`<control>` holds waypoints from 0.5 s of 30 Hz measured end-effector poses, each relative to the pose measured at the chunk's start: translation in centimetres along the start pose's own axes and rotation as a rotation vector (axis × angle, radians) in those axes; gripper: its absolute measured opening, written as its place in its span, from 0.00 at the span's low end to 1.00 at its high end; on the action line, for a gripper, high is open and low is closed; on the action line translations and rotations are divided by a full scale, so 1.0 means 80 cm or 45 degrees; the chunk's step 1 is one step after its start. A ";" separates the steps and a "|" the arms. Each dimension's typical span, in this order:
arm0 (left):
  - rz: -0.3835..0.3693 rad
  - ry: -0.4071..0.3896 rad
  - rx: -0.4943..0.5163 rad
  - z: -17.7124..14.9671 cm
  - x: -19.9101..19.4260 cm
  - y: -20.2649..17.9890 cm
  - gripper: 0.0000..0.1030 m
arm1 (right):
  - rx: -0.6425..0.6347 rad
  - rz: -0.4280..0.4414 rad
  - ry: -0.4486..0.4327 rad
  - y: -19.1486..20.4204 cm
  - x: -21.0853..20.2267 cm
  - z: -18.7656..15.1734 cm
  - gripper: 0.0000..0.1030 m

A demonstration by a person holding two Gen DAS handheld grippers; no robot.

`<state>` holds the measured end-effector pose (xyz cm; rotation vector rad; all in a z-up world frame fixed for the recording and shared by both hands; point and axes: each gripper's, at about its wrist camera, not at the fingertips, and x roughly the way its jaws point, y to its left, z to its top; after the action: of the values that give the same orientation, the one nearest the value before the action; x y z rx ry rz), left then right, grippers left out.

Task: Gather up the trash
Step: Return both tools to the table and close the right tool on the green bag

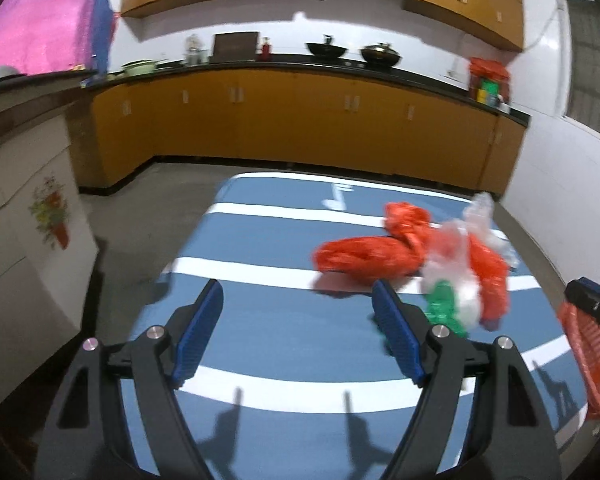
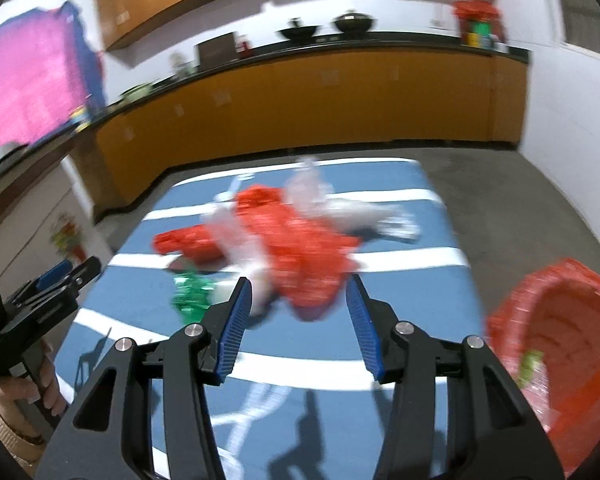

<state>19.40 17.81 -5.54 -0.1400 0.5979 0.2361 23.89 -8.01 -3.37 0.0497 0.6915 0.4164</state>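
- The surface (image 1: 284, 320) is blue with white stripes; a heap of trash lies toward its far side.
- In the heap: orange bags (image 1: 364, 256), clear plastic (image 1: 456, 256) and a green wrapper (image 1: 444, 312) at the near edge.
- The left gripper (image 1: 298, 300) hangs over the surface, spread wide and holding nothing.
- The right gripper (image 2: 300, 292) is also spread wide, empty, just short of the orange bags (image 2: 300, 248).
- An orange basket (image 2: 572, 320) sits at the surface's right edge.
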 end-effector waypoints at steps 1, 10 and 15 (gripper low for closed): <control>0.014 -0.003 -0.009 0.000 -0.001 0.008 0.73 | -0.016 0.016 0.008 0.010 0.007 0.000 0.48; 0.054 -0.005 -0.070 0.003 0.004 0.050 0.73 | -0.139 0.065 0.117 0.073 0.081 -0.003 0.45; 0.063 0.002 -0.097 0.002 0.013 0.066 0.73 | -0.231 0.071 0.161 0.094 0.106 -0.008 0.45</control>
<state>18.94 23.13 -6.32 -0.1986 0.5943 0.3070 26.69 2.14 -7.65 -0.1299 0.7757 0.5381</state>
